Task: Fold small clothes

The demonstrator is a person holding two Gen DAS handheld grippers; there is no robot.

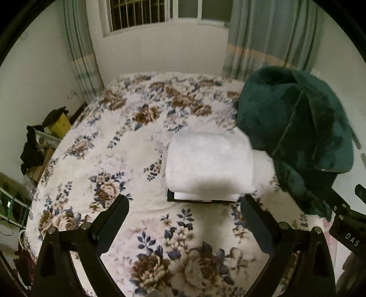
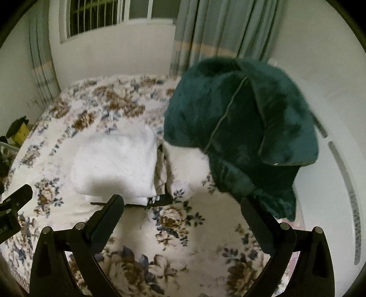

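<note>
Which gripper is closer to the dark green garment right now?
Right. The right gripper has one finger touching the dark green garment's lower edge; the left gripper faces the folded white stack, farther left.

A folded towel (image 1: pixel 208 164) lies on the bed (image 1: pixel 128 160), roughly mid-bed, stacked on another folded piece (image 1: pixel 201 197) whose edge shows beneath its near side. To the right of the stack a plush garment (image 1: pixel 295 128) is bunched up, overlapping the towel's right edge. The left tongs (image 1: pixel 184 213) hang before the stack, the right tongs (image 2: pixel 182 213) before and right of it. Behind the bed stands a wall with a window (image 1: pixel 160 13), curtains (image 1: pixel 80 52) at either side. Left of the bed sits a box (image 1: pixel 60 124) among clutter.
</note>
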